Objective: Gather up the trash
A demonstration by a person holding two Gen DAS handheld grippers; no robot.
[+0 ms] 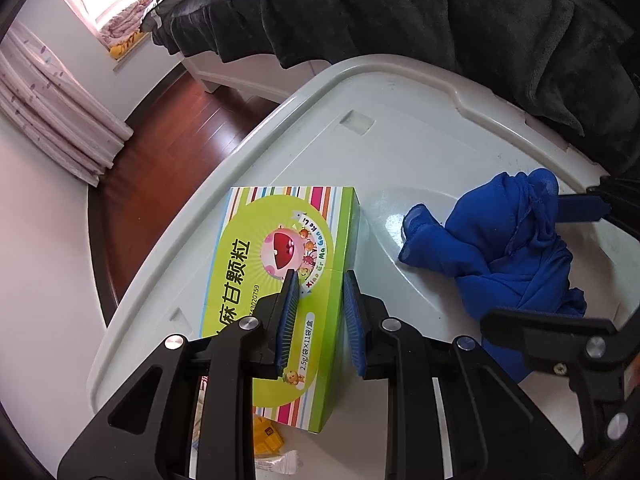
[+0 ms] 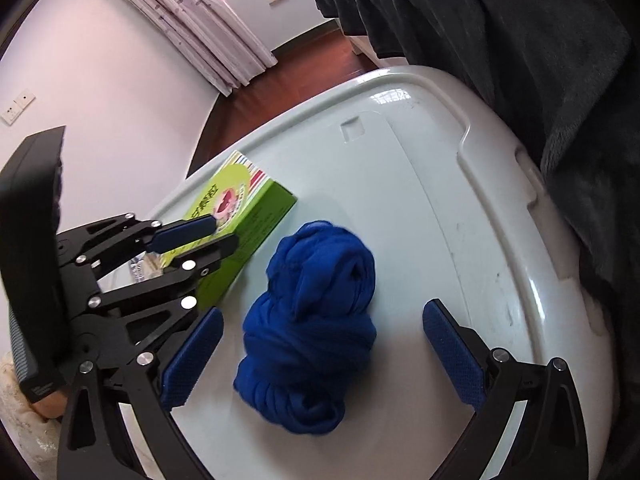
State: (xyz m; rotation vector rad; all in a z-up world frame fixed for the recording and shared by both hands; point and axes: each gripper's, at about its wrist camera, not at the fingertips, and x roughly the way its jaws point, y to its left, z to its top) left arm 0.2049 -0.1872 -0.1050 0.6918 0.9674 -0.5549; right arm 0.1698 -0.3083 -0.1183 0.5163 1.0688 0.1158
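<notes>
The left gripper is clamped on the green medicine box, low and left of centre in the left wrist view, atop the pale plastic lid. The right gripper gapes wide, pads clear on both sides of the bundled blue cloth, centre of its frame, just beside the box

The left gripper points steeply downward, its blue-padded jaws drawn close together and pinching the edge of the green box between them. In the right wrist view it sits at about nine o'clock, its fingers reaching toward three o'clock. The right gripper also tilts steeply downward, jaws spread wide, one pad at seven o'clock and the other at five o'clock, touching nothing.
</notes>
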